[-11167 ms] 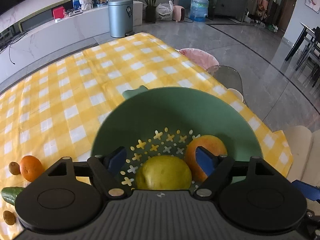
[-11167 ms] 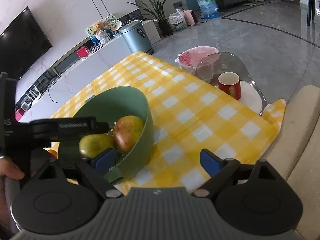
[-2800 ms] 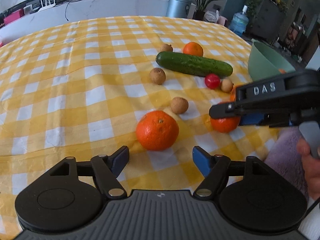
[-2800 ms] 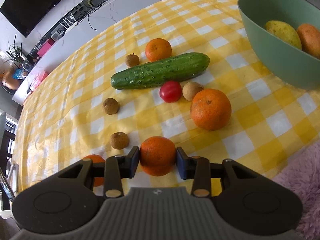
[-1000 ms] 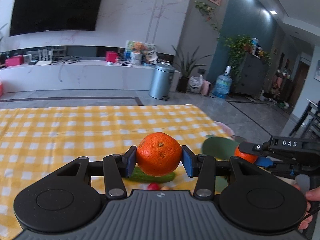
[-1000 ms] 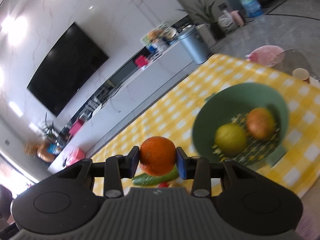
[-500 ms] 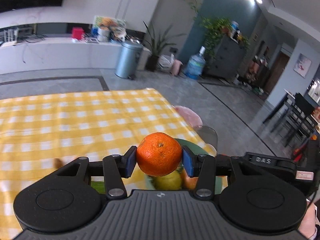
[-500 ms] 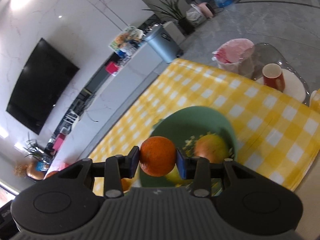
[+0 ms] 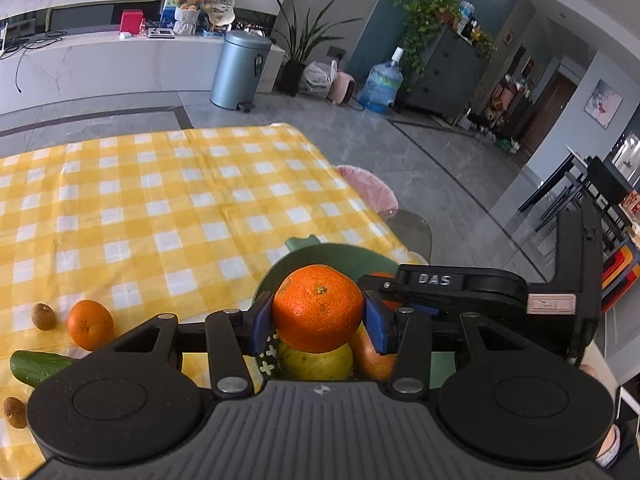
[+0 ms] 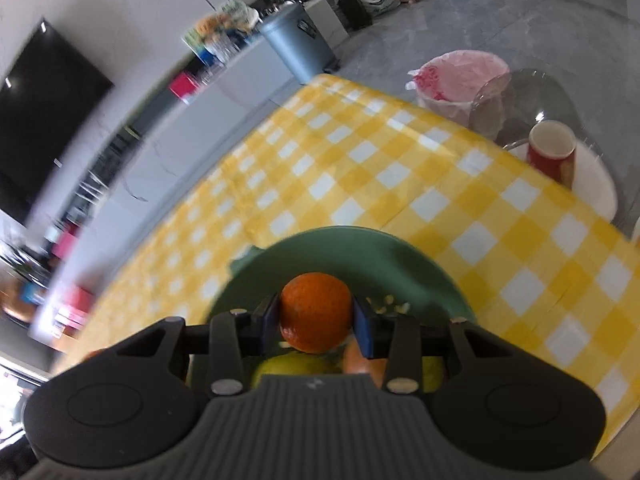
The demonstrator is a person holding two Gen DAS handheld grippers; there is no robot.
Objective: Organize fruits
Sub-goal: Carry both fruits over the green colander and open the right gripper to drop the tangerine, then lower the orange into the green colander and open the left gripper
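Both claws, left (image 9: 318,324) and right (image 10: 316,326), each clamp an orange (image 9: 318,307) above the bowl (image 10: 340,254); next, I judge: lower, release.

Right tool (image 9: 416,304) crowds bowl (image 9: 328,254) right side; checked cloth (image 9: 160,200) left open.

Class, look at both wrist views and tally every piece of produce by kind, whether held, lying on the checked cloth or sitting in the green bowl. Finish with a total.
Oranges: 3 (left-held orange, right-held orange, loose orange)
Small brown fruits: 2
Cucumber: 1
Yellow-green fruit: 1
Reddish fruit: 1
Total: 8
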